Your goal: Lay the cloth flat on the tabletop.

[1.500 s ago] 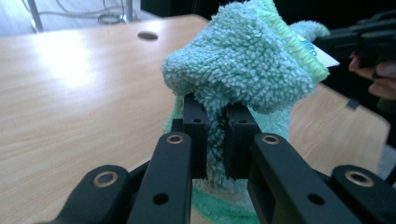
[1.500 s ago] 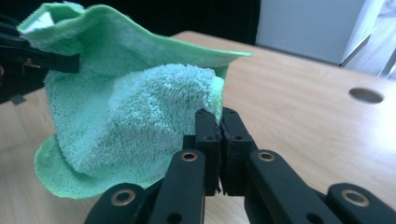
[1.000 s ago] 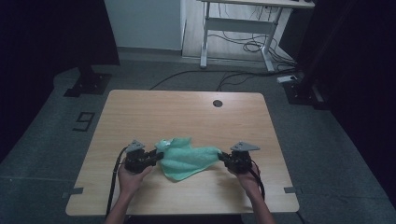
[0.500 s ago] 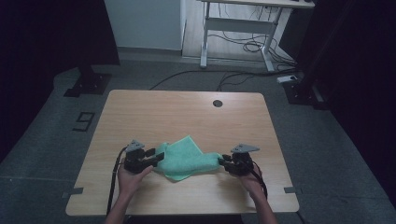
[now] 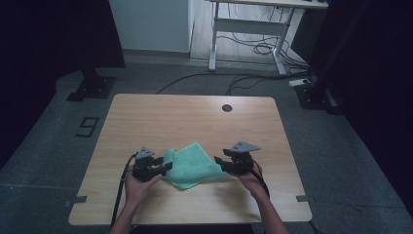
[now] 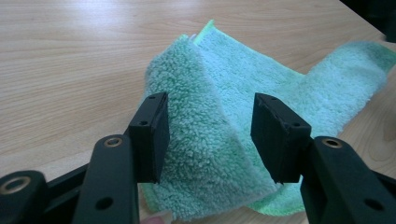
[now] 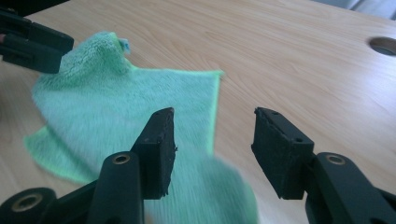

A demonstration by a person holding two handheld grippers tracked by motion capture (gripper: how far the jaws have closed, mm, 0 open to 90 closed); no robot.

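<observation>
Green cloth (image 5: 192, 165) lying rumpled and partly folded at the lower middle of the high view, on the near part of the wooden table (image 5: 195, 117); probably handling as soft, light and limp, best pinched at an edge or corner. Left gripper (image 5: 163, 168) hovering at its left end, jaws apart around a raised fold without pressing. Right gripper (image 5: 220, 162) sitting at the right end, jaws having just been opening, cloth loose between them.

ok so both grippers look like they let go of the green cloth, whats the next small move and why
Probably draw the left gripper back off the green cloth. Both grippers' jaws have just been opening; a raised fold stands between the left pads without being pinched, so lifting straight away might drag it. The right gripper stands open over the cloth's other end, which lies flat on the table.
</observation>
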